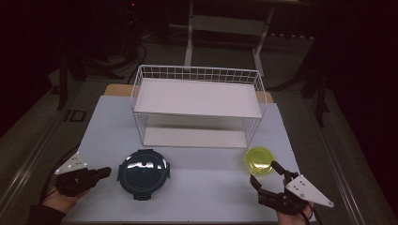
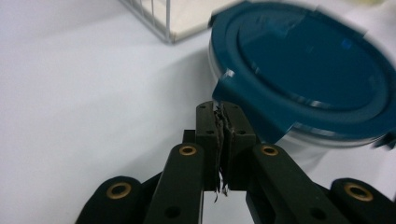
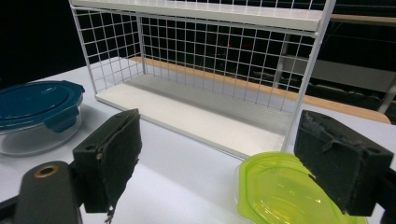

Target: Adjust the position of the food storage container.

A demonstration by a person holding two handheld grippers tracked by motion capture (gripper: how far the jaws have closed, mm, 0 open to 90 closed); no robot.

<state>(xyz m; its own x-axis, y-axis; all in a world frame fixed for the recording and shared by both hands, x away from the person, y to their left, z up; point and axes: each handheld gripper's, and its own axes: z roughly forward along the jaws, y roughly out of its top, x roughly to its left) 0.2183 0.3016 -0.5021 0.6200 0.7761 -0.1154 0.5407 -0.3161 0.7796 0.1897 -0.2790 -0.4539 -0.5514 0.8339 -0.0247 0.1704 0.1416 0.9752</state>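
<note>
A round clear container with a dark blue clip-on lid (image 1: 143, 173) (image 2: 308, 65) stands on the white table near its front left. My left gripper (image 1: 108, 172) (image 2: 223, 109) lies just left of it, jaws shut with nothing between them, tips right at one of the lid's clip tabs (image 2: 233, 86). A small yellow-green container (image 1: 259, 160) (image 3: 280, 191) sits at the front right. My right gripper (image 1: 264, 172) (image 3: 219, 140) is open just behind it, with the container low between the two pads and untouched.
A white two-level wire rack (image 1: 197, 96) (image 3: 187, 112) stands mid-table behind both containers, its shelves bare; its corner (image 2: 168, 18) is near the blue-lidded container (image 3: 37, 102). Dark floor and table legs lie beyond the table's edges.
</note>
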